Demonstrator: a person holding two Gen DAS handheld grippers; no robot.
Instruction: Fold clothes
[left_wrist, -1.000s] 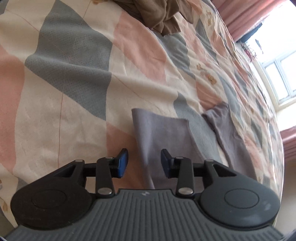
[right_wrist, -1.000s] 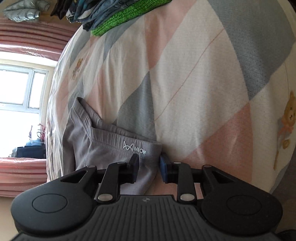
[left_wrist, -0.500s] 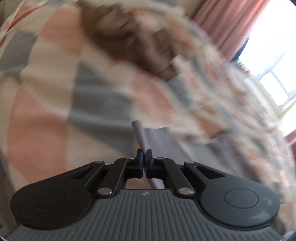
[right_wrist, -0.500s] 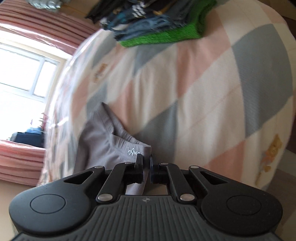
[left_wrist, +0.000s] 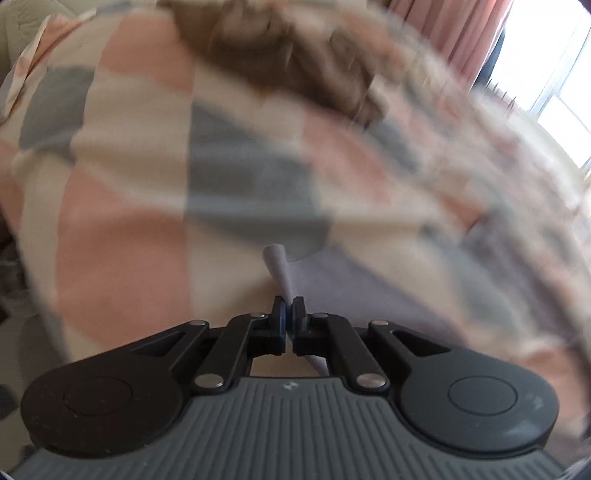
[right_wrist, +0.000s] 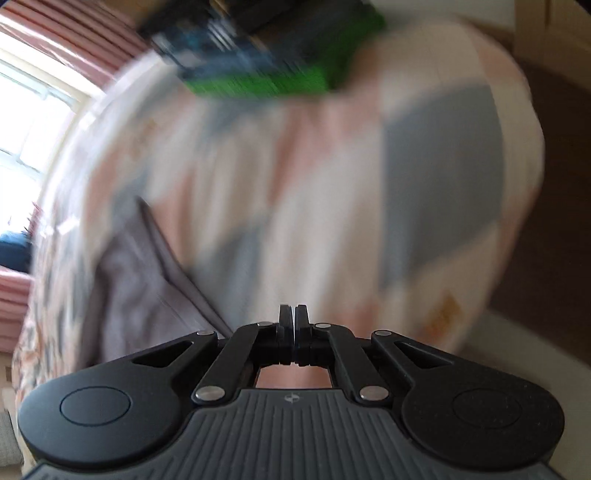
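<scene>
While clamped in left claw (left_wrist: 289, 309), grey garment (left_wrist: 280, 267); right claw (right_wrist: 293, 318) together, garment leftward.

The bedsheet (left_wrist: 240, 192) shows pink, grey and cream blocks. The garment (right_wrist: 133, 280) is pale grey-lilac. A brown garment (left_wrist: 288, 62), a green one (right_wrist: 266, 83) and pink curtains (left_wrist: 458, 37) surround it.

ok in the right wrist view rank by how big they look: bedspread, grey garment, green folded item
1. bedspread, fills most of the frame
2. grey garment, lower left
3. green folded item, top

The last two are blurred and the green one lies farther off, so that order is unsure.
</scene>
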